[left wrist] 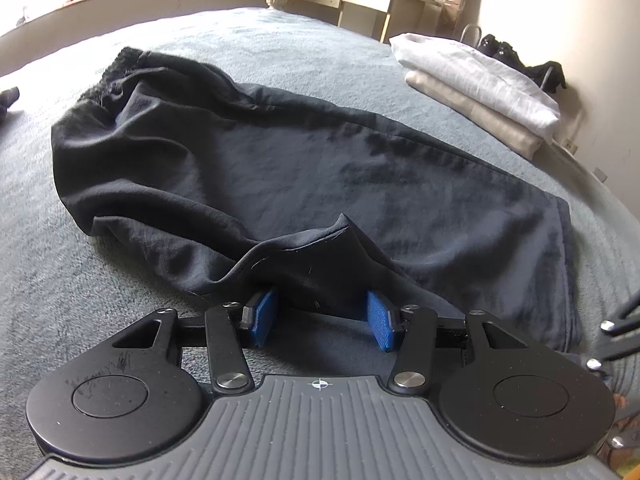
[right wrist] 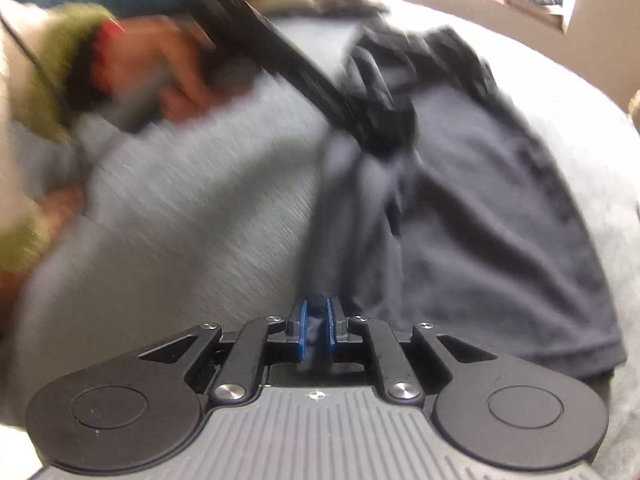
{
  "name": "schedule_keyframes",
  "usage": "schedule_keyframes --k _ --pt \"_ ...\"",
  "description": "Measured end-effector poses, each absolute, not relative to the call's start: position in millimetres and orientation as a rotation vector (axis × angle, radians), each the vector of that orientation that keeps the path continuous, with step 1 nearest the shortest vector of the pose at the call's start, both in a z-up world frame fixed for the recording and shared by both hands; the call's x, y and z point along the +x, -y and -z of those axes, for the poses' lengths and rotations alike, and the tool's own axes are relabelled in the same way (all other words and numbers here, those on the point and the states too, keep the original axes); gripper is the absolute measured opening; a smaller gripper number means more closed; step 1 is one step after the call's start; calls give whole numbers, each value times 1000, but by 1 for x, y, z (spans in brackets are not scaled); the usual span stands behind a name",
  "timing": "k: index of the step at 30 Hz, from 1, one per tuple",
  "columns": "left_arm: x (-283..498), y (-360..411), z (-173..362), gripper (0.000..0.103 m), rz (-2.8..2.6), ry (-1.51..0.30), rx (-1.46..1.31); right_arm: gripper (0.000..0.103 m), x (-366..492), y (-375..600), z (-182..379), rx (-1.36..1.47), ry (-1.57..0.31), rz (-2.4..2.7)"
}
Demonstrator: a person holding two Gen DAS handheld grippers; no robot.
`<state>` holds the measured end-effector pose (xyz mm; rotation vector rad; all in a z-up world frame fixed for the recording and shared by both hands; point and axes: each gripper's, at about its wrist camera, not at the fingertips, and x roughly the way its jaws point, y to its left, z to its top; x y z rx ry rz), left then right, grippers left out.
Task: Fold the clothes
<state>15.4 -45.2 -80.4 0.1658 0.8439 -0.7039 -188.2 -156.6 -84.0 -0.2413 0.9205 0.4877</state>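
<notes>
Jaws on the left gripper [left wrist: 322, 320] stand wide apart, with a raised fold of the dark garment [left wrist: 280, 168] bulging up just in front of and between the blue pads [left wrist: 264, 314]; nothing is pinched there. Those of the right gripper [right wrist: 316, 334] are drawn in narrow and clamp a bunched strip of the same dark cloth, which runs up from the pads in a tight rope of folds.

That garment lies across the grey bedcover [left wrist: 80, 280], mostly spread flat, its gathered band at the far end and its hemmed end near the grippers. The right side's pinch looks meant to lift or drag one edge over, while the open left gripper seems placed to take the neighbouring hump of cloth, so that both corners can travel together. This is my reading of the pose, not something shown.

The right wrist view is badly smeared by motion, so fine detail there is uncertain; a hand [right wrist: 160, 76] and a dark arm of the other tool appear in its upper left.

Around the garment the bedcover gives open room on the near and left sides. To the far right sits a stack of folded pale clothes [left wrist: 480, 88], close to the bed's edge, so a fold carried that way should stop short of it. A desk [left wrist: 360, 0] stands beyond the bed.
</notes>
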Motion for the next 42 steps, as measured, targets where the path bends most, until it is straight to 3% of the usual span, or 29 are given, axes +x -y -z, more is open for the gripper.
schedule_keyframes --k 10,18,30,33,35,42 --pt "-48 32 46 56 846 -613 424 11 -164 183 91 20 -1026 -479" --pt "-117 71 75 56 1210 -514 731 10 -145 224 108 398 -1135 -475" --pt "-110 97 96 57 1284 -580 710 11 -132 258 134 752 -1217 -448" --pt "-110 99 97 57 1285 -588 690 17 -138 270 139 863 -1198 -421" --pt "-105 100 97 57 1293 -607 666 32 -146 281 138 928 -1159 -389" --pt "-100 102 95 54 1304 -634 629 41 -184 330 137 1162 -1018 -216"
